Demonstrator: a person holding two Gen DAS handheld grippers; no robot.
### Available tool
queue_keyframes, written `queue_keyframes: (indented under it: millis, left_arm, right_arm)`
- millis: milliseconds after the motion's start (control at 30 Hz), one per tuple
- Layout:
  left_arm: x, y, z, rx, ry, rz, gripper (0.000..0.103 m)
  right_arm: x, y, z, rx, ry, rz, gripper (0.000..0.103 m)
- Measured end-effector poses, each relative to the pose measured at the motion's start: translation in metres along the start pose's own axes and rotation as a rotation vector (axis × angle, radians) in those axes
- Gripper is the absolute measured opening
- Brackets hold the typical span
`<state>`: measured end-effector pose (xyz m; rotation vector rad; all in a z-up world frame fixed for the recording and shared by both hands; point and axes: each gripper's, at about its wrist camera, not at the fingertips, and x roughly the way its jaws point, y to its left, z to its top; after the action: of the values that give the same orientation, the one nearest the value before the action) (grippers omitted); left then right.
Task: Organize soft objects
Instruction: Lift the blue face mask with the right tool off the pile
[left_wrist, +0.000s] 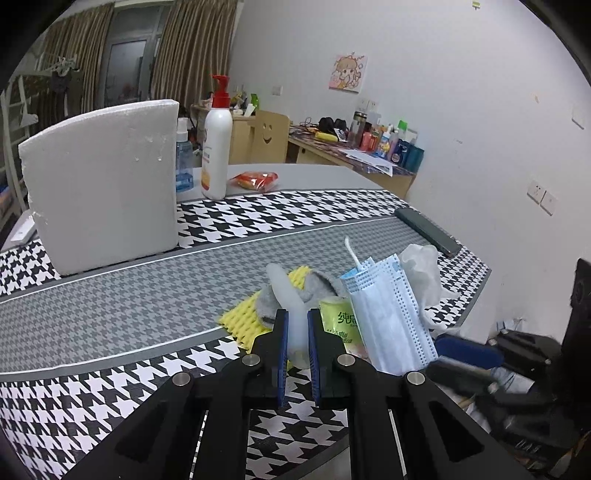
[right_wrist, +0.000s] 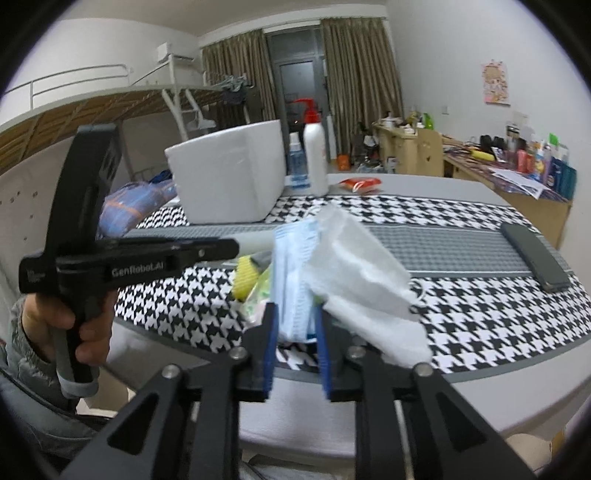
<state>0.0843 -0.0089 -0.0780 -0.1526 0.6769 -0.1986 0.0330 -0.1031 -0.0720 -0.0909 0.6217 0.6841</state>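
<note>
Both grippers are mid-pick at the pile of soft things near the front edge of the surface (left_wrist: 110, 310). The left gripper (left_wrist: 298, 332) has its fingers closed on a pale foam strip (left_wrist: 286, 291) that stands up between them, above the yellow sponge (left_wrist: 240, 321) and a grey cloth (left_wrist: 273, 299). The right gripper (right_wrist: 295, 325) has its fingers closed on a blue mask (right_wrist: 291, 273), lifted clear of the surface; a white tissue (right_wrist: 362, 280) drapes over the right finger, and whether it is pinched too cannot be told. A green packet (left_wrist: 341, 325) sits just beside the mask.

The step in hand looks like lifting single items out of the heap. The likely target is the white foam box (left_wrist: 103, 184), well apart toward the back left, though its opening is not visible. The next move calls for carrying each item over without dragging its neighbours, and the loose tissue may slip off on the way.
</note>
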Motion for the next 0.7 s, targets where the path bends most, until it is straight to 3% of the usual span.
queue_keyframes:
  millis: [167,367,500,700]
  left_arm:
    - [-0.001,-0.001,0.000,0.005,0.000,-0.004,0.011]
    - [-0.001,0.001,0.000,0.003,-0.001,-0.002,0.011]
    - [-0.001,0.002,0.000,0.003,-0.002,0.004,0.011]
    - [-0.004,0.004,0.001,0.001,-0.009,0.007,0.011]
  right_arm:
    - [0.010,0.005,-0.002,-0.020,0.028,-0.007,0.042]
    - [0.022,0.004,-0.004,-0.020,0.069,-0.003,0.040]
    - [0.025,0.000,-0.003,0.006,0.079,0.014,0.015]
    - [0.016,-0.004,0.003,0.042,0.037,0.094,0.006]
